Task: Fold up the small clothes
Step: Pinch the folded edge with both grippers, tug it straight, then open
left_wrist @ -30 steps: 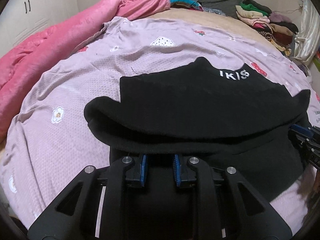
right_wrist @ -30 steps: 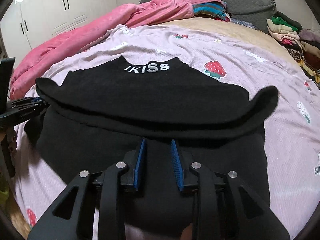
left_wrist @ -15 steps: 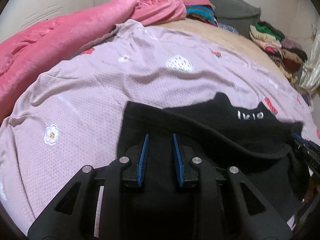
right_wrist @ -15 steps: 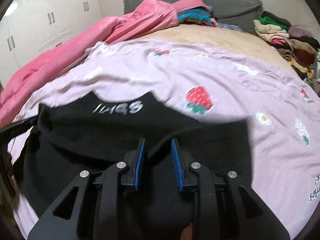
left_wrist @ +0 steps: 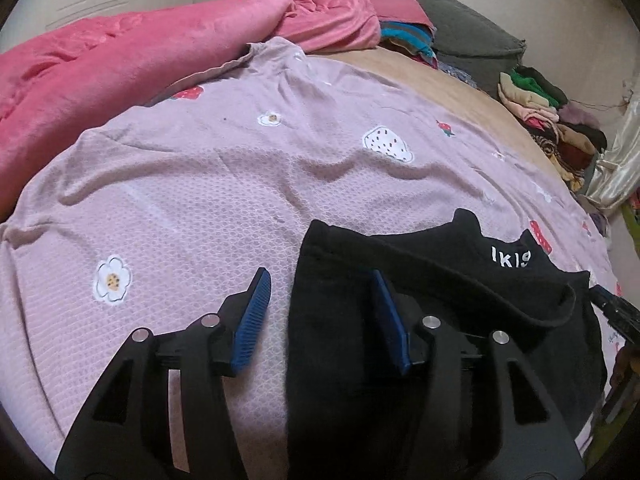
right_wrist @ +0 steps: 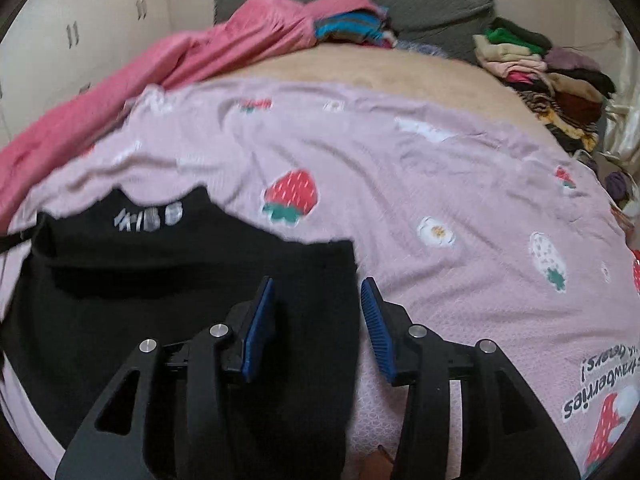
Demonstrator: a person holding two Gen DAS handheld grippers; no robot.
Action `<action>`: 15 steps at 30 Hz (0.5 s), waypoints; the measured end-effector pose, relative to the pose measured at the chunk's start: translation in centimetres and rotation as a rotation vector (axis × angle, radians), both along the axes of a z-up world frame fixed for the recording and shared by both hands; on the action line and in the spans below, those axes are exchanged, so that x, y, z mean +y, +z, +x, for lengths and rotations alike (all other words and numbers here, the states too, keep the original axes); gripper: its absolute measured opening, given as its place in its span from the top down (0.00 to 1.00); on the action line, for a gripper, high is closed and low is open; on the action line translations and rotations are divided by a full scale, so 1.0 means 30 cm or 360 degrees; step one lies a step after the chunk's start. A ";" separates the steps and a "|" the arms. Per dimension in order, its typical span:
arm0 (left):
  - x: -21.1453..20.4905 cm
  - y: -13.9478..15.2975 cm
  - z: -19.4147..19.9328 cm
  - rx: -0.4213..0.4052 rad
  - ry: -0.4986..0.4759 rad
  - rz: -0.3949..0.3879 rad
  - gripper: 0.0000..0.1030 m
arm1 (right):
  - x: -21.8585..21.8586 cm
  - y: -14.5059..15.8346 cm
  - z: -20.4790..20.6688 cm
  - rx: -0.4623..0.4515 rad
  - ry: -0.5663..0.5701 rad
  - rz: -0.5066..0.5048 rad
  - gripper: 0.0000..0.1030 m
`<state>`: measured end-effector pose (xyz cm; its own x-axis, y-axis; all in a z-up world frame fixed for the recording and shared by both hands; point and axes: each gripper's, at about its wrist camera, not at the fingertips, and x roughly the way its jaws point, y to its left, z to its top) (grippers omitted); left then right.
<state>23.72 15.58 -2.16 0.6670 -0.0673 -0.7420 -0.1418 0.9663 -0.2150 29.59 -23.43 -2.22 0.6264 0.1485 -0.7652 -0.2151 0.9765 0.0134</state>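
Left wrist: left claw [left_wrist: 320, 280] wide, black garment [left_wrist: 420, 320] lettering sharp | right wrist: right claw [right_wrist: 318, 286] wide, lettering blurred

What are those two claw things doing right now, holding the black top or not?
Left gripper: jaws open, holding nothing, astride the black top's left edge.
Right gripper: jaws open, holding nothing, astride its right edge.
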 end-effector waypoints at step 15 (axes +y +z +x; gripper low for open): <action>-0.022 0.087 -0.064 -0.0170 -0.0074 0.0125 0.96 | -0.047 0.069 -0.028 -0.0141 -0.0108 0.0182 0.91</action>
<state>21.81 14.92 0.46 0.7401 -0.0443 -0.6710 -0.0770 0.9857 -0.1500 28.74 -24.85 -0.14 0.7021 0.1864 -0.6873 -0.1539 0.9820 0.1092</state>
